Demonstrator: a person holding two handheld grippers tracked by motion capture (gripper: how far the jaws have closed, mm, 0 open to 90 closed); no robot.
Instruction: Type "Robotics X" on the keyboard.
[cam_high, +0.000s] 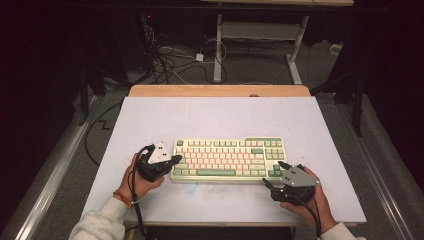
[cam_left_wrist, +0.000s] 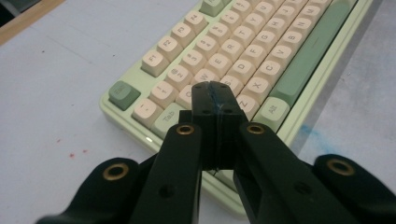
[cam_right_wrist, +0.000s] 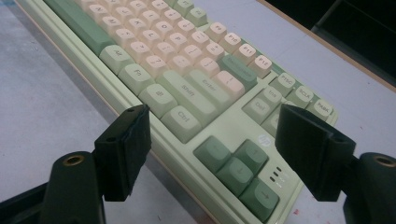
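Observation:
A pale green keyboard (cam_high: 227, 159) with cream and green keys lies in the middle of the white table top (cam_high: 215, 120). My left gripper (cam_high: 176, 159) hovers over the keyboard's left end, jaws pressed together with nothing between them. In the left gripper view its tips (cam_left_wrist: 215, 98) sit above the keys (cam_left_wrist: 243, 56) near the Tab row. My right gripper (cam_high: 274, 175) rests at the keyboard's right front corner and stands open. In the right gripper view its pads (cam_right_wrist: 128, 149) frame the green arrow keys (cam_right_wrist: 240, 170) and Ctrl key, touching nothing.
The table's wooden back edge (cam_high: 220, 90) runs behind the white top. Beyond it, table legs and tangled cables (cam_high: 170, 55) lie on the floor. Bare table surface lies behind and to both sides of the keyboard.

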